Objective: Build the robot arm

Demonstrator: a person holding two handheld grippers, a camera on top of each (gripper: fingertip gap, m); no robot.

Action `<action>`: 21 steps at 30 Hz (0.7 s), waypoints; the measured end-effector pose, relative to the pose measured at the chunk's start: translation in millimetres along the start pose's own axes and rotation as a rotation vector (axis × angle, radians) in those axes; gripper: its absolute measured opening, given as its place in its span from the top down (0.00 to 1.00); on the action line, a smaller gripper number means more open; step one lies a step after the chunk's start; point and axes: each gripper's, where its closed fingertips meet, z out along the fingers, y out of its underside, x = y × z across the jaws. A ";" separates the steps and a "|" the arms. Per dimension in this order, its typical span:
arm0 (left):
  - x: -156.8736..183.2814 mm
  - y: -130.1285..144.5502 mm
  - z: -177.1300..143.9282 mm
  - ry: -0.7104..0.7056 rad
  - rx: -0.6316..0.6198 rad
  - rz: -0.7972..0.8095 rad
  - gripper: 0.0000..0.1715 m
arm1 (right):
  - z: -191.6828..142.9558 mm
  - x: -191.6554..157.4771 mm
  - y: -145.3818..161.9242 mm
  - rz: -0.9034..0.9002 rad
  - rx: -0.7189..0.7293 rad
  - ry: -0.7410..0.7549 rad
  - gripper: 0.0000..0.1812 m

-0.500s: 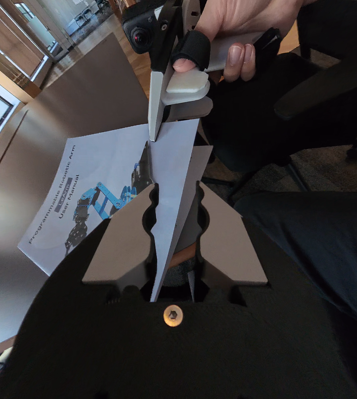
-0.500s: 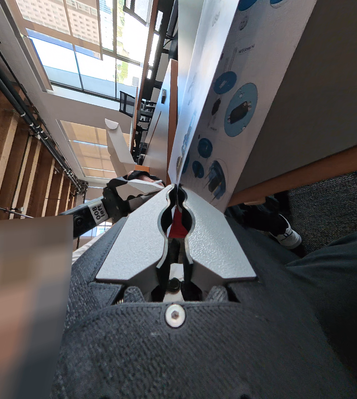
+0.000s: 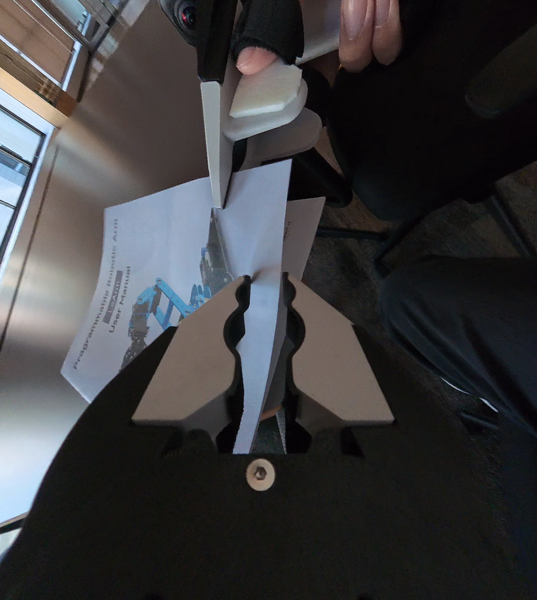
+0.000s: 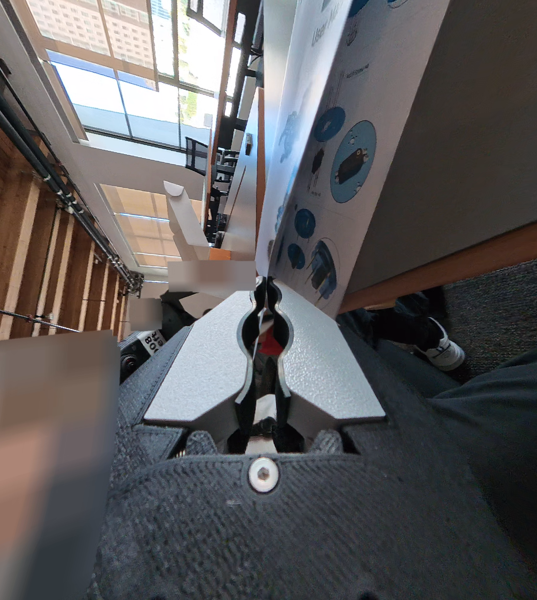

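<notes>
Left wrist view: the left gripper (image 3: 265, 279) has its fingers apart around a raised page of the booklet (image 3: 163, 246) lying at the bench (image 3: 124, 146) edge. The right gripper (image 4: 264, 280) fingers clamp that page's corner.

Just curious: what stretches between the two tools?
A lifted white booklet page, pinched by the right tool and passing between fingers of the left tool; left wrist view.

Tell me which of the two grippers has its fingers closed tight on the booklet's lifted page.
The right gripper: its fingertips meet on the page edge. The left gripper only straddles that page, with a clear gap between its fingers, above the booklet on the table.
</notes>
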 end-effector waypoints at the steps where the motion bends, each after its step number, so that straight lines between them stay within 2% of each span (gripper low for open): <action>1: 0.8 -1.4 1.4 0.024 -0.012 -0.025 0.87 | -0.3 -2.9 -2.0 0.030 0.000 -0.027 1.00; 3: -2.6 -6.6 3.8 0.042 -0.016 -0.068 0.85 | -2.0 -9.1 -9.9 0.079 0.013 -0.073 1.00; 9: -18.0 -18.1 8.3 -0.004 -0.011 -0.097 0.87 | -4.8 -16.4 -23.7 0.061 0.008 -0.045 1.00; 17: -21.6 -21.5 5.6 -0.039 0.020 -0.103 0.90 | -6.4 -21.3 -22.6 0.051 0.011 -0.045 1.00; 21: -18.3 -14.1 -5.6 -0.064 0.034 -0.107 0.91 | -5.9 -26.7 -18.2 0.071 0.035 -0.095 1.00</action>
